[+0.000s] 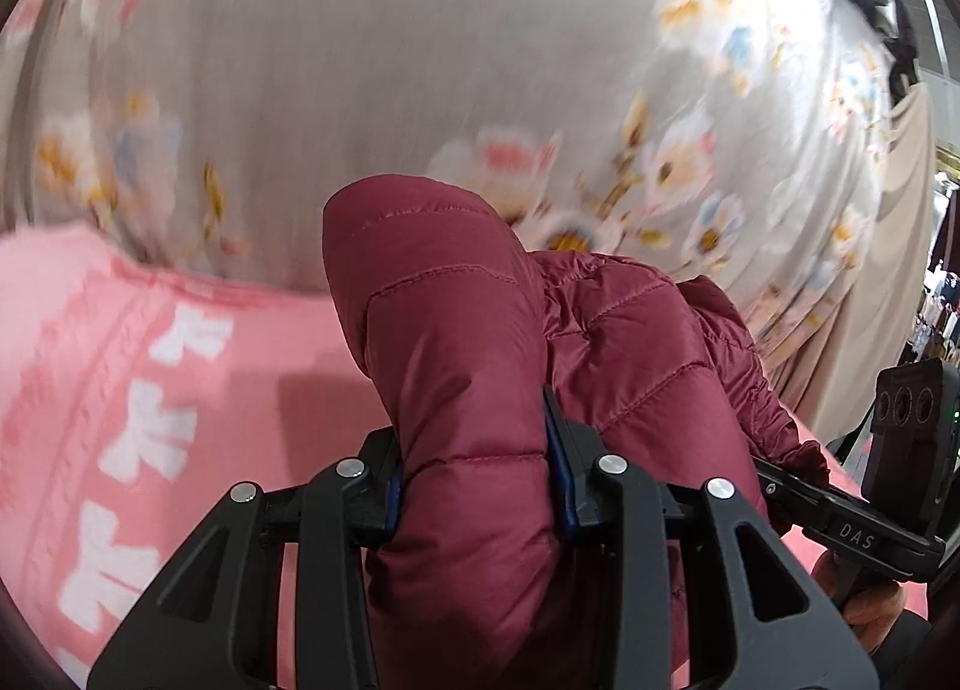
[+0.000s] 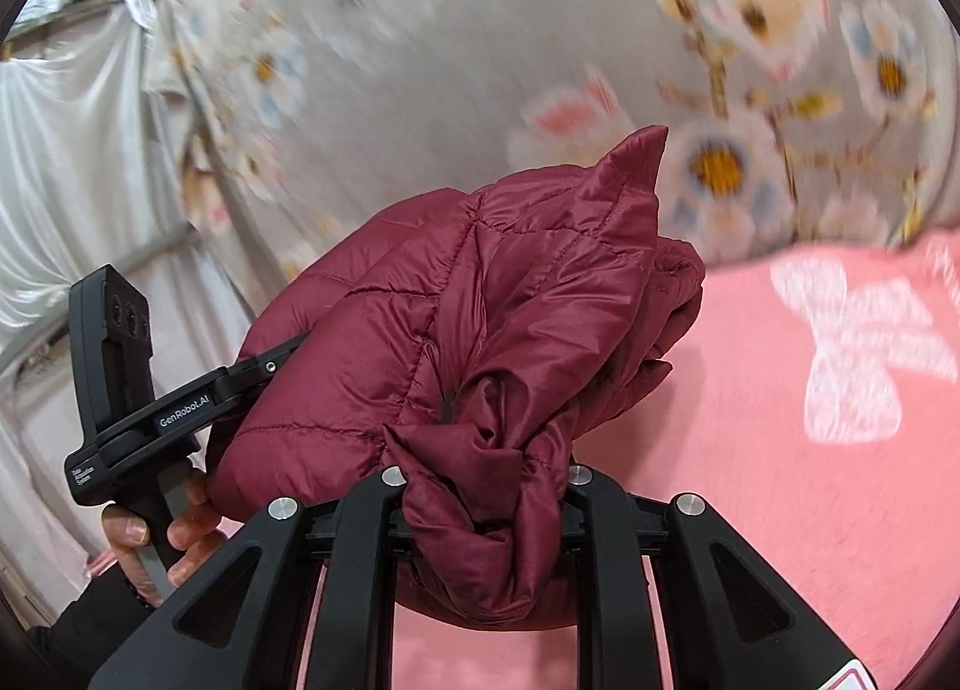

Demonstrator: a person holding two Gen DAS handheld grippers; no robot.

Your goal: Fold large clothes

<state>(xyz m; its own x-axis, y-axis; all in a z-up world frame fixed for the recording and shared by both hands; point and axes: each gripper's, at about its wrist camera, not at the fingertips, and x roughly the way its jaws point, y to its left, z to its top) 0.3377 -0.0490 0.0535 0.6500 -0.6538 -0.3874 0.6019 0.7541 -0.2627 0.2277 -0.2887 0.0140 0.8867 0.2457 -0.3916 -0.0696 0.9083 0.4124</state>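
While the maroon quilted jacket (image 1: 456, 390) hangs between the two tools, clear of the pink bed cover (image 1: 150, 390) below it, most of the risk lies in how little fabric each one holds. On the left, the left gripper (image 1: 480, 486) is clamped on a thick padded roll of the jacket, its blue-lined jaws pressing in from either side. That roll is slick and puffy, so I judge it could squeeze out forward if the bundle is tugged to the right. In the right wrist view the same tool (image 2: 264, 366) shows with the person's hand (image 2: 150, 534) on its handle, reaching into the jacket's left flank.

Further right, the right gripper (image 2: 486, 504) is pinching a crumpled bunch of thin shell fabric, nearly closed on it. The bunch looks loose and twisted, not a clean edge or seam. If it slides free, the jacket (image 2: 480, 294) would drop in a heap onto the bed cover (image 2: 780, 510) and any fold already made would be lost.

Both views are smeared, and the flowered sheet (image 1: 480, 60) hanging at the far side is blurred. A quick swing could let the dangling lower part catch on the bed cover's near edge or drag across it, skewing the layers. Uneven pull between the two holds could also twist the bundle so it lands crooked.
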